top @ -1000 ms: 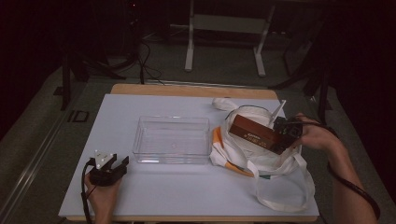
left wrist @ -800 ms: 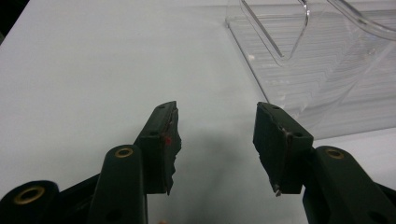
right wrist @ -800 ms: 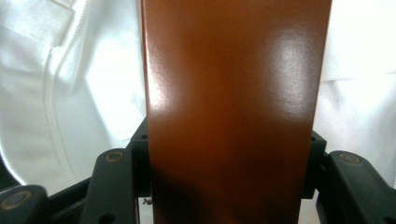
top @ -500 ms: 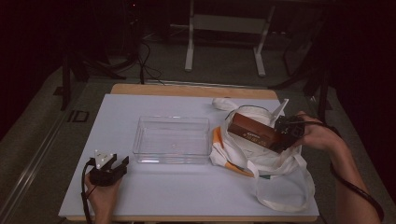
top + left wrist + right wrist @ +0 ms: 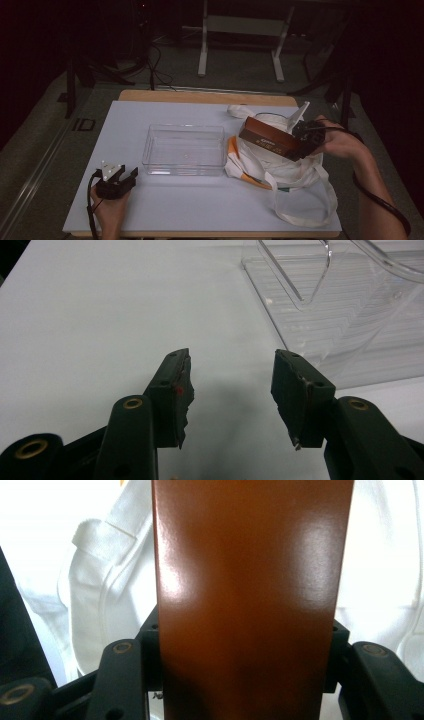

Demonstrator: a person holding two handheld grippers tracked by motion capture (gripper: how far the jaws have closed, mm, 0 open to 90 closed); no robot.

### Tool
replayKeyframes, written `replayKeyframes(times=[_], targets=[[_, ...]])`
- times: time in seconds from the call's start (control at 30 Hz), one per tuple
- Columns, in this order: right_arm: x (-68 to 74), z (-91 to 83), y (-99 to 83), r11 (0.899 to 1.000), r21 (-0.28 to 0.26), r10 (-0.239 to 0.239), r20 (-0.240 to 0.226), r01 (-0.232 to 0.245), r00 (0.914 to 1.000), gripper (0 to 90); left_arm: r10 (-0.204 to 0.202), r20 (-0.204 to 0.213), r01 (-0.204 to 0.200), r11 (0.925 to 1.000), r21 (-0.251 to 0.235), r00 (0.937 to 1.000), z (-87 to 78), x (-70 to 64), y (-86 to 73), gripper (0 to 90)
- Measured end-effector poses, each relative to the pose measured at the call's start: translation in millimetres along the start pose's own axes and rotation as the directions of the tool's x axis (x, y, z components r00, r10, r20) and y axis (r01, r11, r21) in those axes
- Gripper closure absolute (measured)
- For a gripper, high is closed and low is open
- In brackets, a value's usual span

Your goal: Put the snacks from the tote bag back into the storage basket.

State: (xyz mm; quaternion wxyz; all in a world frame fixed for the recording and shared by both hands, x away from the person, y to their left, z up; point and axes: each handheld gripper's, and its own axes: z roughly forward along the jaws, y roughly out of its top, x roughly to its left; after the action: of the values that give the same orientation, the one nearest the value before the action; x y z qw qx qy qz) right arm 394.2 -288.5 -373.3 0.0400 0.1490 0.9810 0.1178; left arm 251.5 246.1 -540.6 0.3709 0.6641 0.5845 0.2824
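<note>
A long brown box [image 5: 272, 138] hangs in the air over a white cloth bag [image 5: 280, 160] at the right of the table. My right gripper [image 5: 303, 141] is shut on the box's right end. Seen from the right gripper view, the brown box [image 5: 250, 590] runs up between the jaws, with the white bag [image 5: 100, 570] behind it. My left gripper [image 5: 116, 179] rests open near the table's front left corner. Its fingertips [image 5: 180, 380] stand apart over bare table in the left gripper view, with nothing held by the left gripper [image 5: 231, 390].
A clear plastic bin [image 5: 184, 149] sits mid-table between the two grippers; its near corner [image 5: 345, 315] shows ahead of the left jaws. The bag has orange trim [image 5: 234, 150] and long loose handles [image 5: 305, 215] trailing toward the front right edge.
The right gripper has lifted the brown box slightly up and away, higher over the bag. The left gripper has stayed still.
</note>
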Motion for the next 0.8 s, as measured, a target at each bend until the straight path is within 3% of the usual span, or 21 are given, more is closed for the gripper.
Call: replayKeyframes(times=[0.8], targets=[[10.8, 1.6, 30.9, 0.998, -0.003, -0.066, -0.001, 0.066, 0.9978, 43.5, 0.002, 0.0, -0.002, 1.0, 0.0, 1.0, -0.1, 0.3, 0.0, 50.7]])
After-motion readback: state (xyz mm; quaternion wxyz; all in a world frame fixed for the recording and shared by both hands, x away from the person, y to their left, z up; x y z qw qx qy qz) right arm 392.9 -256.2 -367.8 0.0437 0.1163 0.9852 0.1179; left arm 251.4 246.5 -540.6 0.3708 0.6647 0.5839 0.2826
